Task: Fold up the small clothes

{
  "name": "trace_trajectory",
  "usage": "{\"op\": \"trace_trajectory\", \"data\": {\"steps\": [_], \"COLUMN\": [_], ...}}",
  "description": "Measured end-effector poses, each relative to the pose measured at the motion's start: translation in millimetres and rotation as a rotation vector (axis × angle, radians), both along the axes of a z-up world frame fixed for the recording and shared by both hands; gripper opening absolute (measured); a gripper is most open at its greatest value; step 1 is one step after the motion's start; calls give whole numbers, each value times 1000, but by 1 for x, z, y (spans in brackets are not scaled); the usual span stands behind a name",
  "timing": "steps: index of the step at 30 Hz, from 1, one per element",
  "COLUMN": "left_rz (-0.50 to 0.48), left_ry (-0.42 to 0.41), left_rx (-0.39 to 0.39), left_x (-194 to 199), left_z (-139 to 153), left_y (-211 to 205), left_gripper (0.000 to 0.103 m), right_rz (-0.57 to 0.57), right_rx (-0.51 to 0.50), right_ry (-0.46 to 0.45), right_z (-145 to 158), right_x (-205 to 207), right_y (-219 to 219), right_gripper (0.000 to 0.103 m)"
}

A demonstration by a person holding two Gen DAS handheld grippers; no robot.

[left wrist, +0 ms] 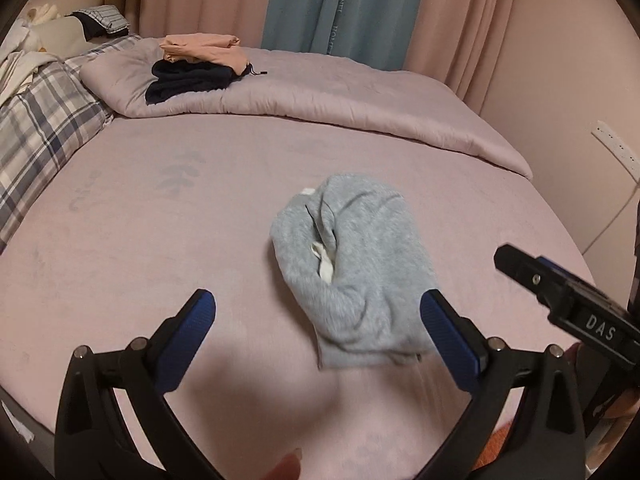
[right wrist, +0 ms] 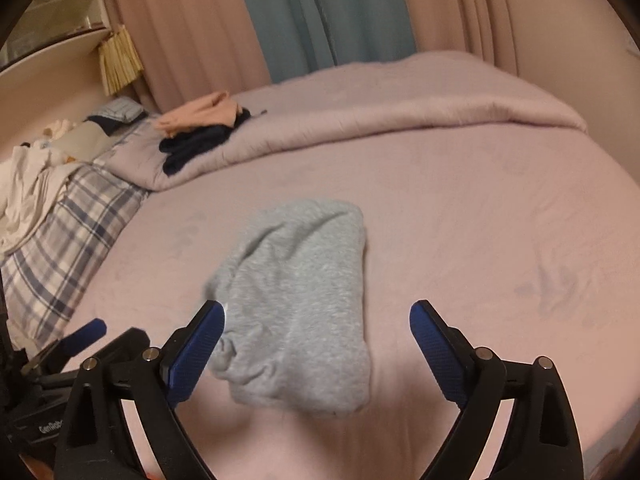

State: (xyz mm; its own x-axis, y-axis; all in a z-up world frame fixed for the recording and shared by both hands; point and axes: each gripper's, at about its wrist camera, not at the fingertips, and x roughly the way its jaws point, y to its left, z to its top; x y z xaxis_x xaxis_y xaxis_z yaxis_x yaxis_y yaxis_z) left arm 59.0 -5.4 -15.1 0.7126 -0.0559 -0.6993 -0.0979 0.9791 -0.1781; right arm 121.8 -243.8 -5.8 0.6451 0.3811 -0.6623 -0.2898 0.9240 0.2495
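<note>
A small light grey garment [left wrist: 360, 272] lies bunched and partly folded on the pink bed sheet [left wrist: 160, 240], with a white label showing in a crease. My left gripper [left wrist: 318, 304] is open and empty, just in front of the garment's near edge. The right gripper shows at the right edge of the left wrist view [left wrist: 560, 292]. In the right wrist view the grey garment [right wrist: 300, 292] lies between and ahead of my open, empty right gripper [right wrist: 318, 312]. The left gripper shows at the lower left there [right wrist: 80, 336].
A folded pink quilt [left wrist: 340, 96] lies across the back of the bed with a stack of folded peach and dark navy clothes [left wrist: 196, 68] on it. A plaid pillow [left wrist: 40, 136] and white clothes sit at the left. Curtains hang behind. A wall socket [left wrist: 616, 148] is at right.
</note>
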Motion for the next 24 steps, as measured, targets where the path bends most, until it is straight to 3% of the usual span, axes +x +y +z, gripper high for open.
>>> {"op": "trace_trajectory", "data": {"steps": [6,24], "left_rz": [-14,-25], "left_ry": [32,78], "left_rx": [-1,-12], "left_x": [-11,-24], "left_z": [-7,-15], "left_y": [-8,-16], "left_gripper": [102,102], "right_rz": [-60,-53], "right_rx": [-66,-70], "right_ry": [-69,-76], "right_z": [7,6], "right_x": [-23,-43], "right_y": [6,10], "right_gripper": [94,94]}}
